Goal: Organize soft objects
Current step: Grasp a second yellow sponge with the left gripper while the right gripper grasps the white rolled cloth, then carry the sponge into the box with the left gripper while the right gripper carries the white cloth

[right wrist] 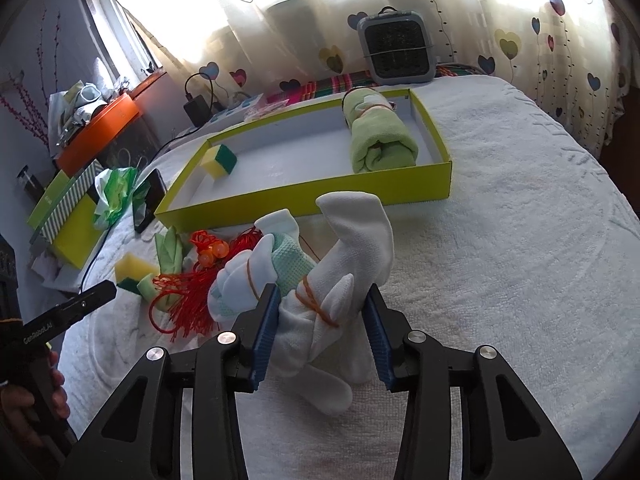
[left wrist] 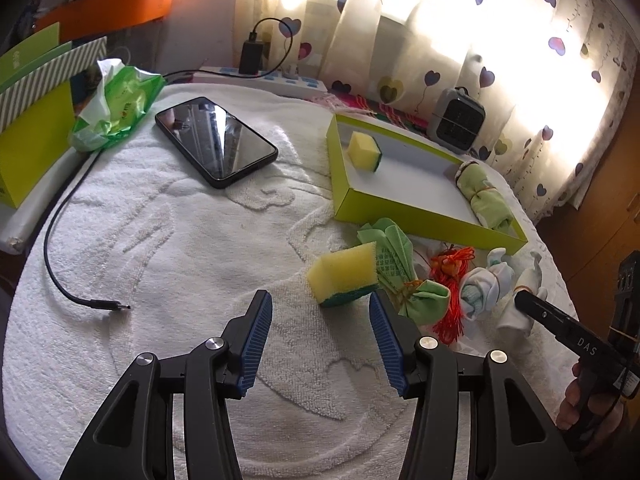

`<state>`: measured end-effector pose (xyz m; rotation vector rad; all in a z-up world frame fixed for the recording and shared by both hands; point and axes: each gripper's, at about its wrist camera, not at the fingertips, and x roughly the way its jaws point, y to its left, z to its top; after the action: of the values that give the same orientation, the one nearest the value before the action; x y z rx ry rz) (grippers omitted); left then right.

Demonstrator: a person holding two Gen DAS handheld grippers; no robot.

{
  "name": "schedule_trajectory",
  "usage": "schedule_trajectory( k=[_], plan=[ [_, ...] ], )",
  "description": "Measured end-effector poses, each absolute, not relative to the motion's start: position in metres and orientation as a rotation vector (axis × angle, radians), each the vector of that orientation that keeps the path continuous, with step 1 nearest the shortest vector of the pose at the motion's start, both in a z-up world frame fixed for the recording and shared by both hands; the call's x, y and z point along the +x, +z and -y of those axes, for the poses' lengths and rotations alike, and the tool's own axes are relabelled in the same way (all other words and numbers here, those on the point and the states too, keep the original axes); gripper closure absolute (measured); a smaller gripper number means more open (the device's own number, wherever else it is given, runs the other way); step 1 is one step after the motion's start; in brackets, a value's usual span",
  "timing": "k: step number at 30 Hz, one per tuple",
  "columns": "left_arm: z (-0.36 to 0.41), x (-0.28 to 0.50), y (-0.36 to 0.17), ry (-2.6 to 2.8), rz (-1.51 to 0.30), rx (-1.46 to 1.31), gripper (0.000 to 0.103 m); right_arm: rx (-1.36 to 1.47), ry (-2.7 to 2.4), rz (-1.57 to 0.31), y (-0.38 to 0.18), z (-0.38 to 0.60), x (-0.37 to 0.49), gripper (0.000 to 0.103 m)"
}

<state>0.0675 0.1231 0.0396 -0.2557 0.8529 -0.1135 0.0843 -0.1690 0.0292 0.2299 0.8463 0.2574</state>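
Left wrist view: the left tool [left wrist: 320, 312] hangs wide open over the white towel [left wrist: 160, 260] that covers the table, nothing between its blue pads. Just ahead of its right fingertip sits a yellow sponge w/ green underside [left wrist: 344, 274], not touching either pad. Beside the sponge lies a heap: a green tied cloth [left wrist: 404, 276], a red tassel [left wrist: 452, 292], a pale blue-white sock bundle [left wrist: 484, 284] and a white sock bundle [left wrist: 524, 300]. The right tool's black finger [left wrist: 560, 322] reaches in from the right edge to that white bundle. Behind the heap is a shallow yellow-green box [left wrist: 424, 224], holding a second sponge [left wrist: 365, 151] at the far-left end and a rolled green towel [left wrist: 486, 196] at the right end. A black phone [left wrist: 216, 142] and a loose cable [left wrist: 60, 248] lie on the left (a green wipes pack [left wrist: 116, 108] sits behind the phone).

Right wrist view: the right tool [right wrist: 320, 320] straddles the white sock bundle [right wrist: 336, 284], tied w/ an orange band. The left pad touches the cloth, the right pad stands just beside it; can't tell if it's really gripped. The bundle rests on the towel [right wrist: 520, 260], just in front of the box [right wrist: 312, 196]. The blue-white bundle [right wrist: 244, 280] and tassel [right wrist: 188, 300] lie to its left, then the green cloth [right wrist: 170, 252] and sponge [right wrist: 134, 270]. The left tool [right wrist: 80, 306] pokes in at the left edge.
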Motion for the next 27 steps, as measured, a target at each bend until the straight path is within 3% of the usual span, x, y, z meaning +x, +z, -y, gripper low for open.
schedule_trajectory(
  k=[13, 27],
  plan=[
    [-0.103, 0.082, 0.034, -0.089, -0.886, -0.179, 0.051, -0.07, 0.095, -0.836, 0.037, 0.178, 0.082, 0.06],
    [-0.102, 0.094, 0.028, -0.046, -0.871, -0.207, 0.052, -0.039, 0.099, -0.83, 0.027, 0.179, 0.091, 0.06]
  ],
)
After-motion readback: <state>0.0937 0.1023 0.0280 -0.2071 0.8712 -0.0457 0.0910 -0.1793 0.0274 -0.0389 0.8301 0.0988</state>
